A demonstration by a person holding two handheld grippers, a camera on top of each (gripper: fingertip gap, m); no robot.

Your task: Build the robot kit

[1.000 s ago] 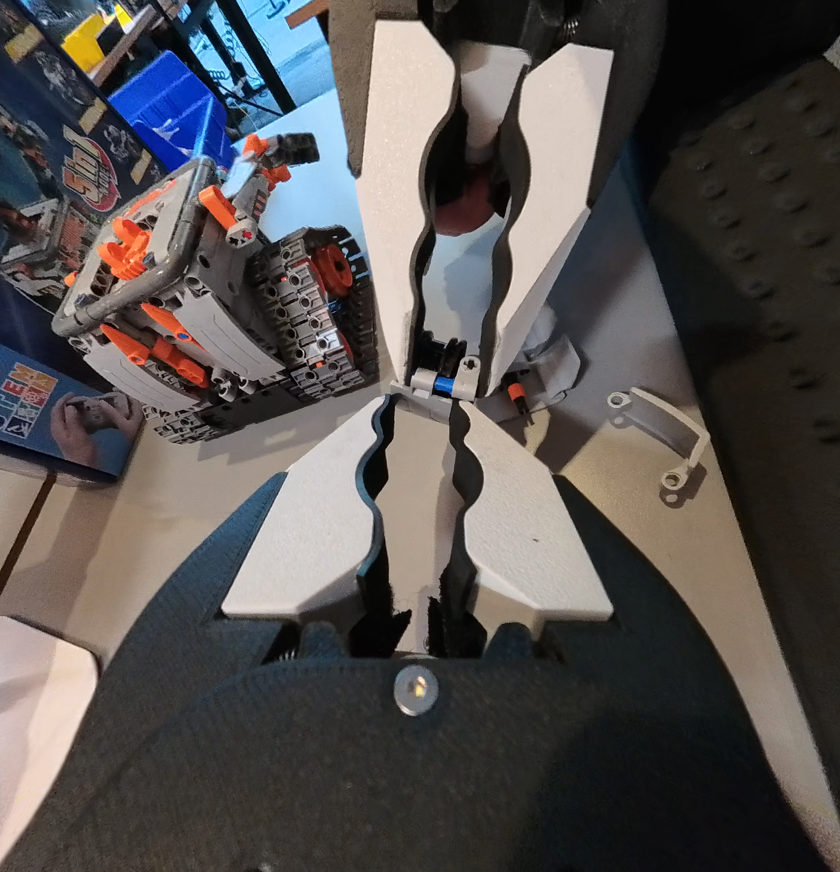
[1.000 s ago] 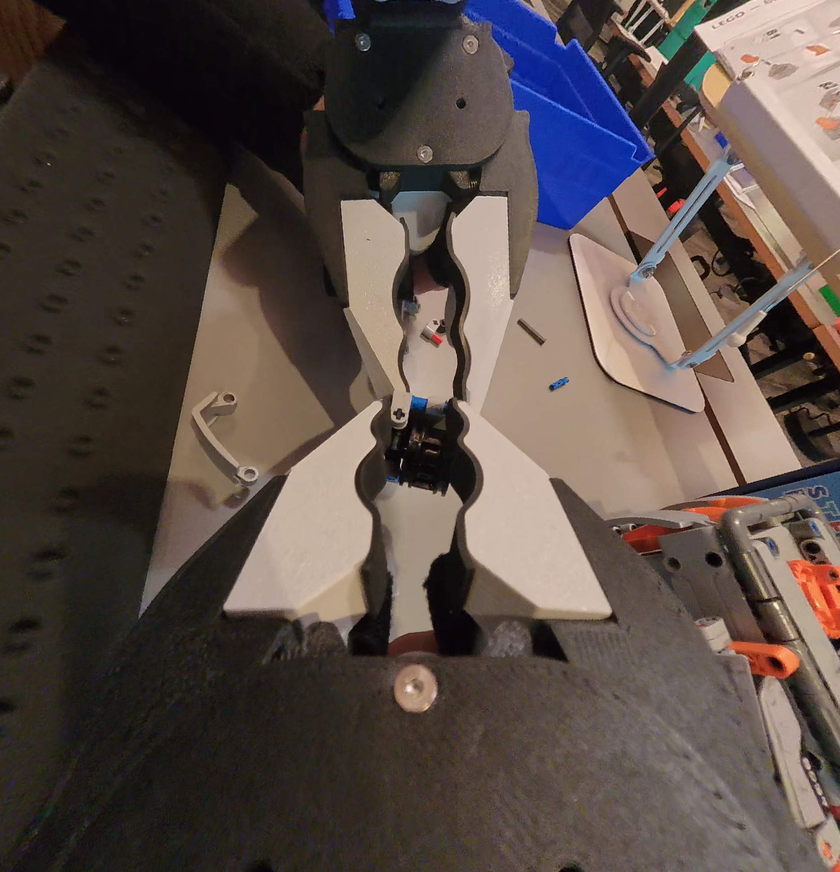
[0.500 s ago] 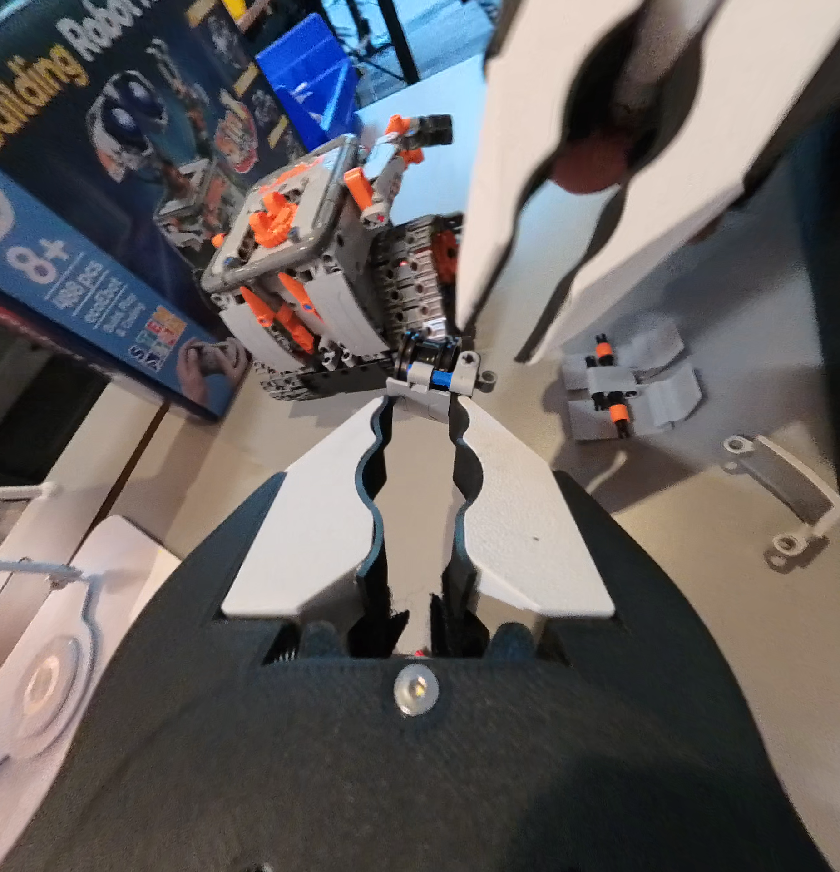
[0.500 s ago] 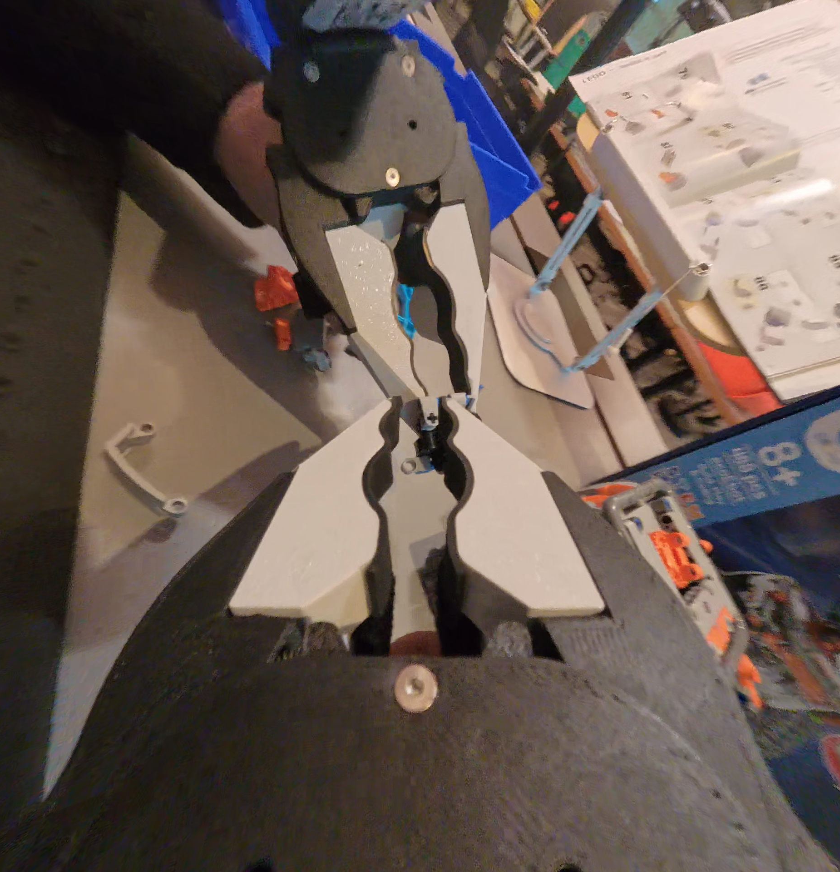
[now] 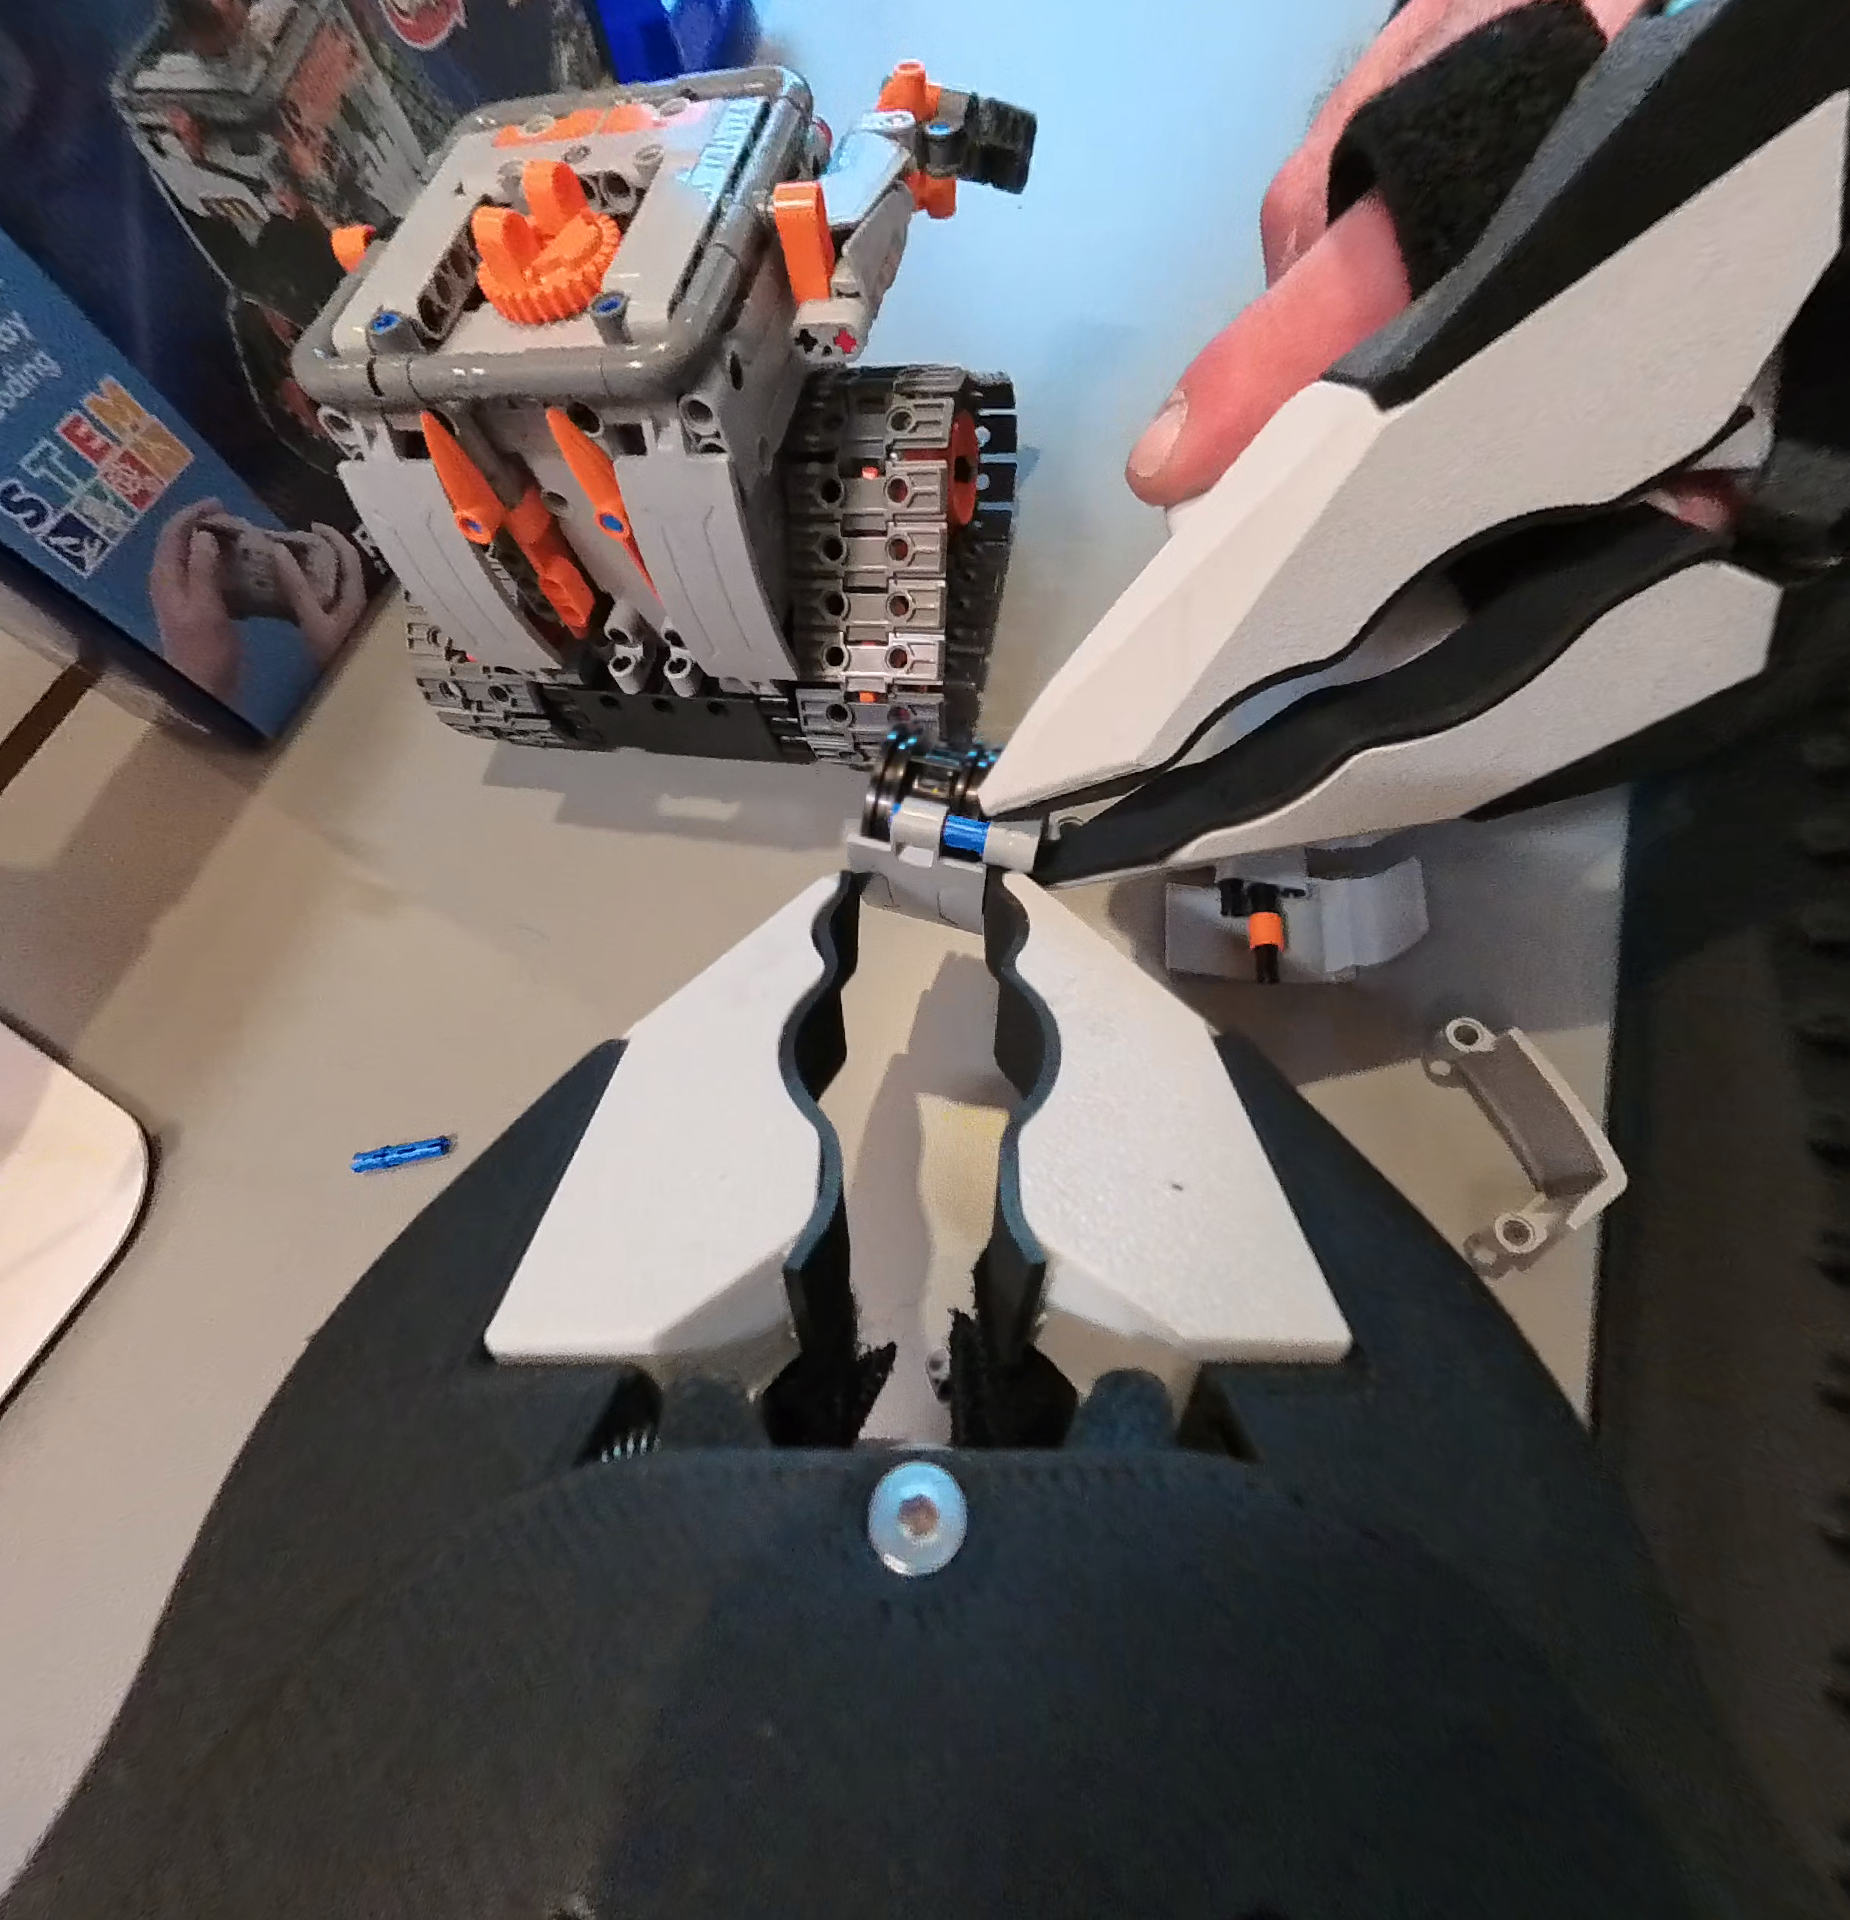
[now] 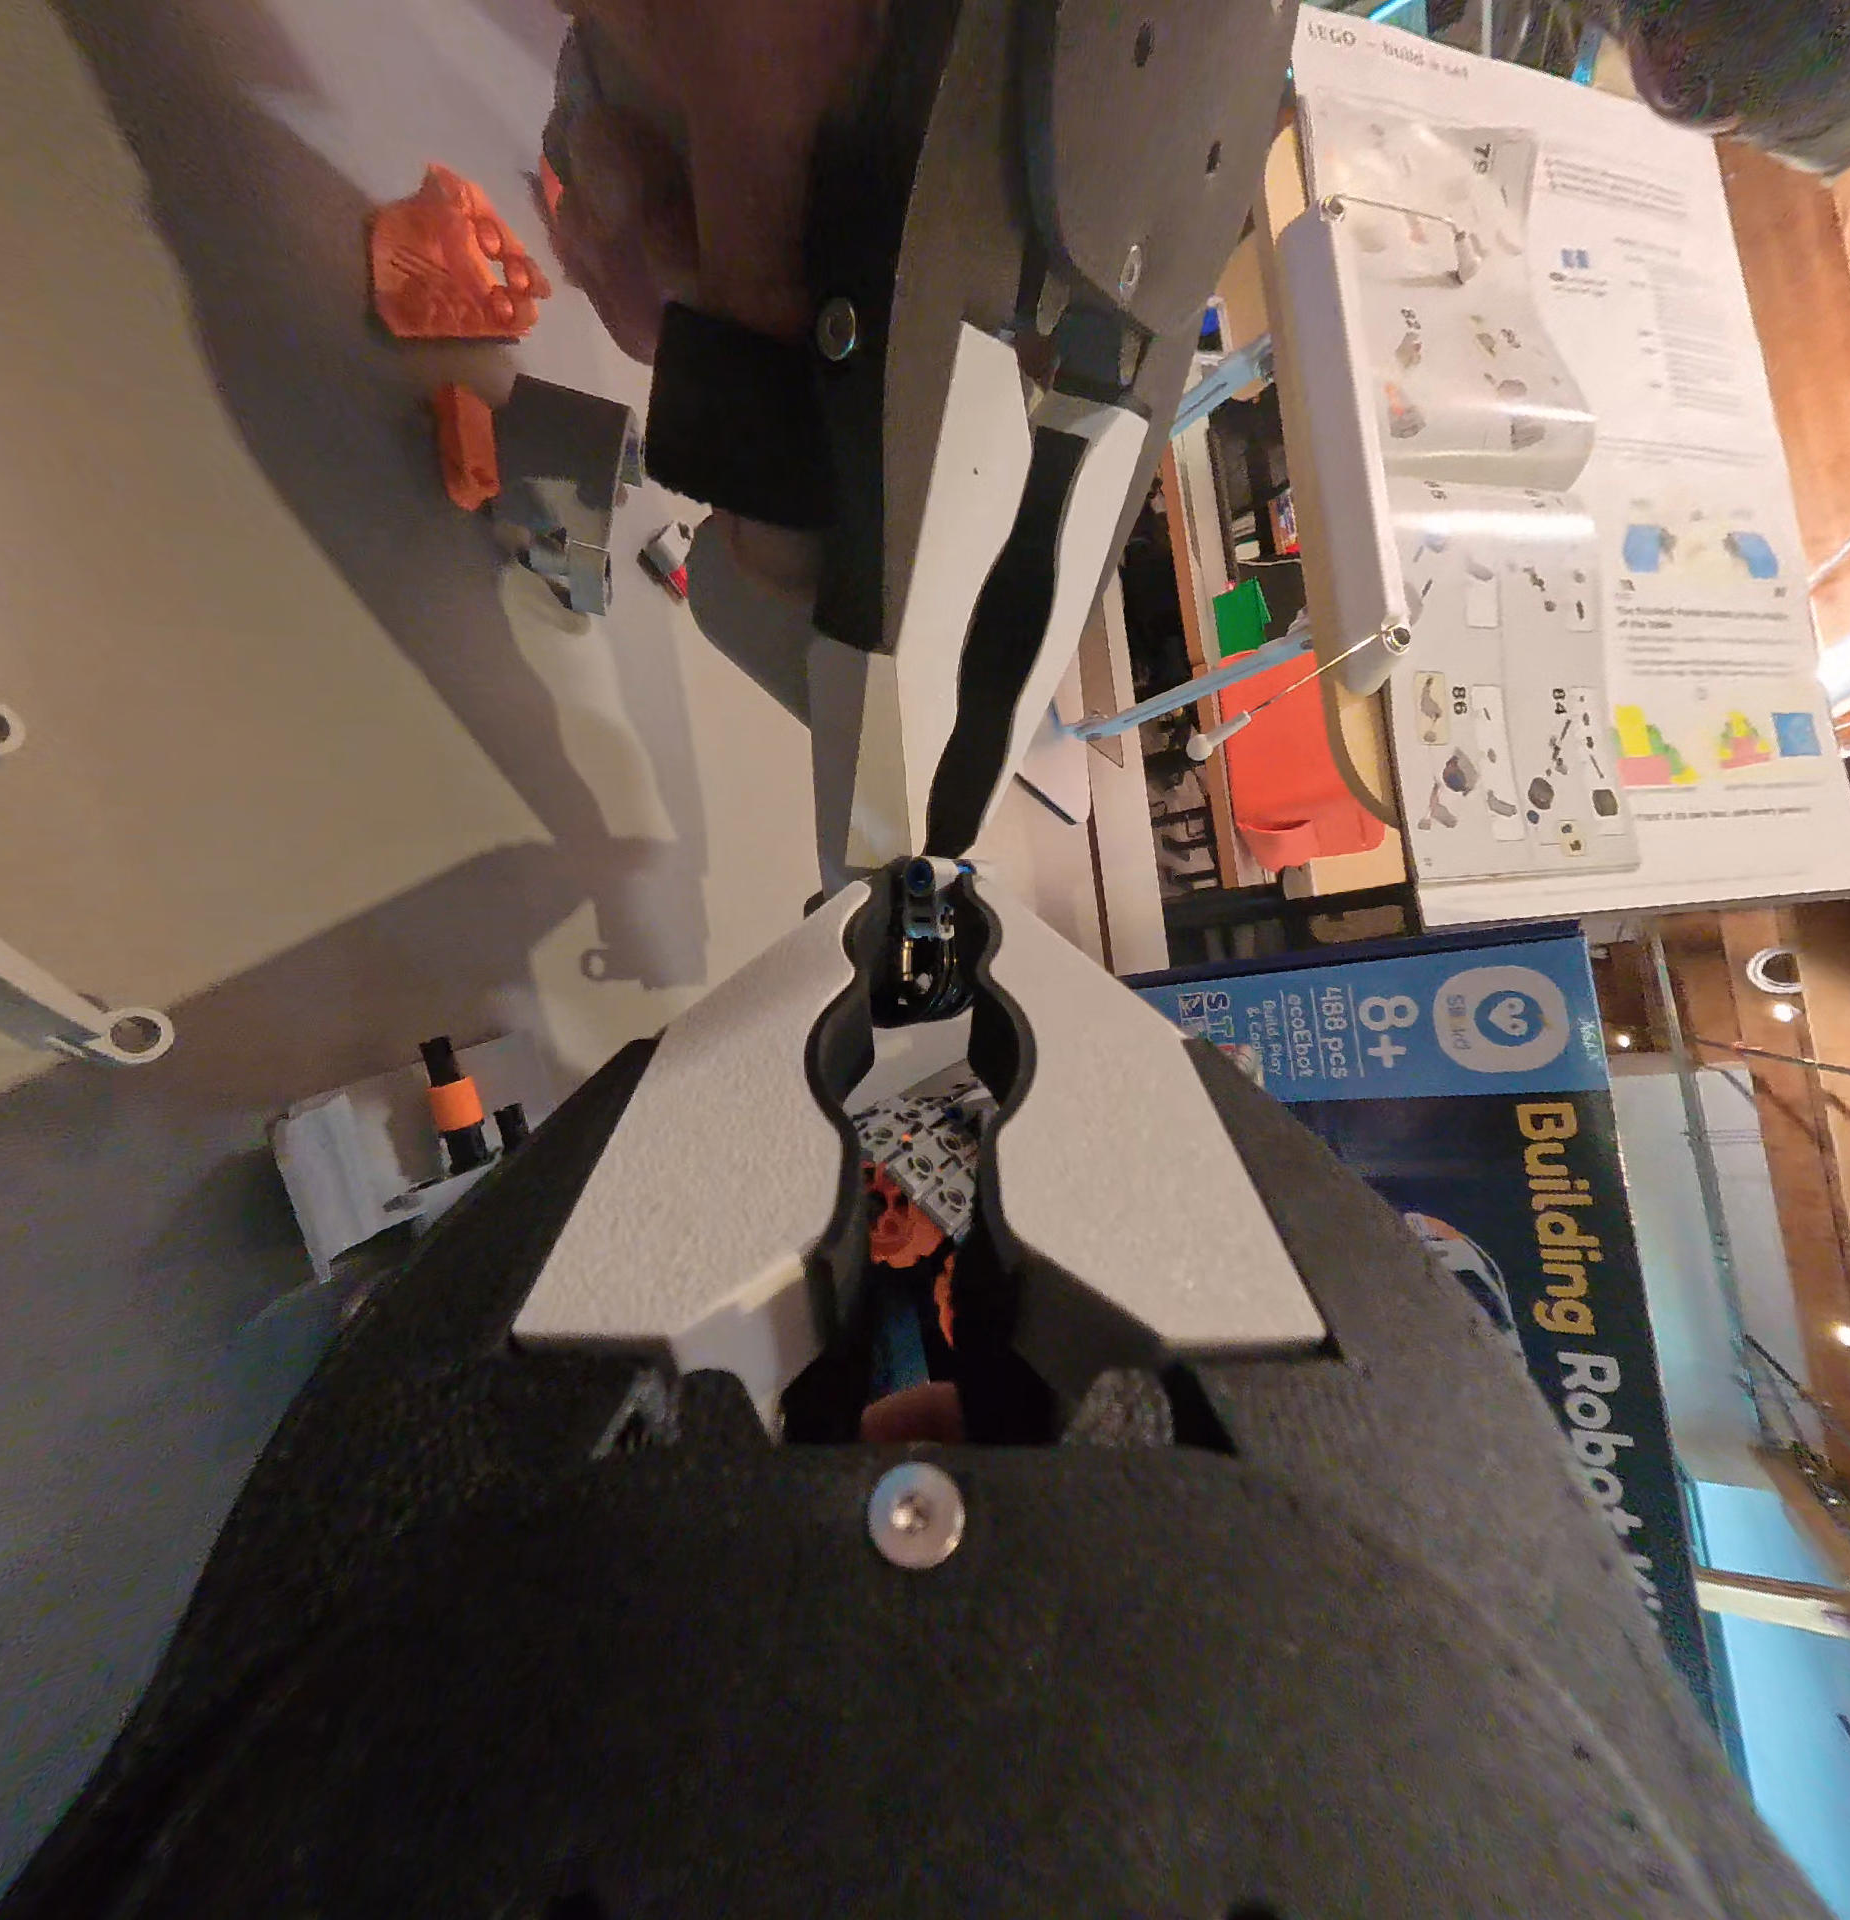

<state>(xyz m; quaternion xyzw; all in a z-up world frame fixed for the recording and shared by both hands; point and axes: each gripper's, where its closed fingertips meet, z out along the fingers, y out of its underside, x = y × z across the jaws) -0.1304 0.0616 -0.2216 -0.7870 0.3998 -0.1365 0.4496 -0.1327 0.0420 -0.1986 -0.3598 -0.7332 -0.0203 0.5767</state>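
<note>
Firstly, left wrist view: my left tongs (image 5: 919,902) pinch a small grey brick assembly (image 5: 926,844) with a blue pin and a black wheel on top, held above the tabletop (image 5: 308,935). My right tongs (image 5: 1014,826) come in from 2 o'clock, tips nearly closed on the same assembly's right end. A person's finger (image 5: 1243,384) rests on that tool. At 11 o'clock stands a grey and orange tracked model (image 5: 651,436), with a blue box (image 5: 100,499) just beside it at 10 o'clock. A loose blue pin (image 5: 401,1154) lies at 8 o'clock. A grey part with an orange-ringed axle (image 5: 1290,928) sits at 3 o'clock, a curved grey bracket (image 5: 1523,1143) at 4 o'clock.

Right wrist view: my right tongs (image 6: 923,914) grip the assembly (image 6: 926,951), its black wheel between the tips. My left tongs (image 6: 916,847) reach down from 12 o'clock, pressed on its far end. Orange pieces (image 6: 448,260) lie at 11 o'clock, the axle part (image 6: 453,1107) at 9 o'clock, a printed instruction sheet (image 6: 1627,520) at 2 o'clock.
</note>
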